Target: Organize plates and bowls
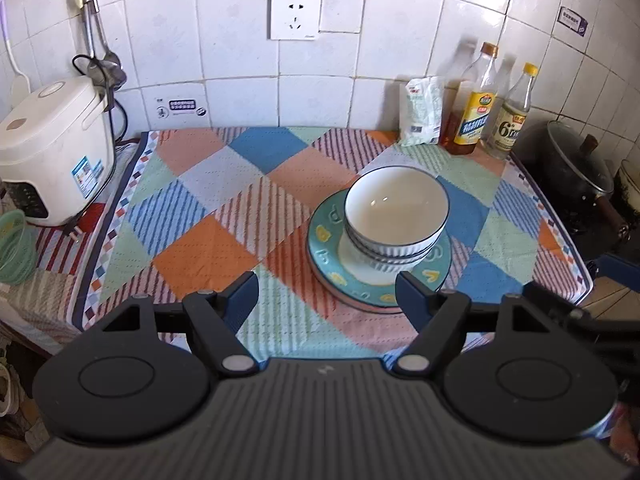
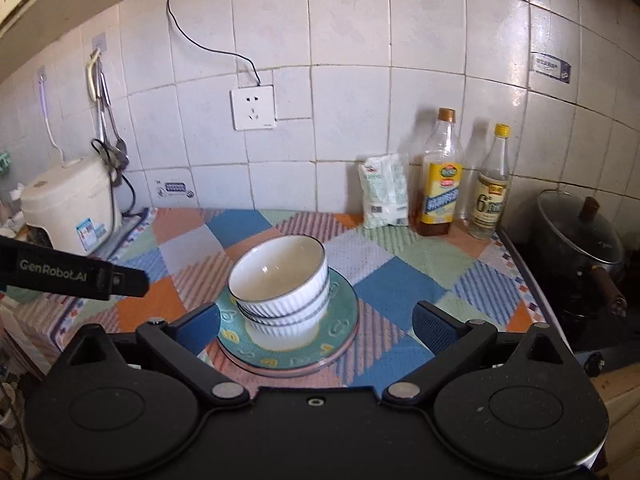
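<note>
A stack of white ribbed bowls [image 1: 394, 222] with blue rims sits on a teal plate [image 1: 326, 240], which lies on a pink plate on the patchwork cloth. My left gripper [image 1: 326, 296] is open and empty, just in front of the stack and a little to its left. In the right wrist view the bowls [image 2: 282, 288] and the teal plate [image 2: 344, 320] lie between the open fingers of my right gripper [image 2: 316, 324], which is empty and close in front of the plates. The left gripper's body [image 2: 72, 274] shows at the left of that view.
A white rice cooker [image 1: 52, 152] stands at the back left. A white packet [image 1: 422, 110] and two bottles [image 1: 476, 104] stand against the tiled wall at the back right. A black lidded pot [image 1: 576, 168] sits on the stove to the right. A green basket [image 1: 14, 246] is at the far left.
</note>
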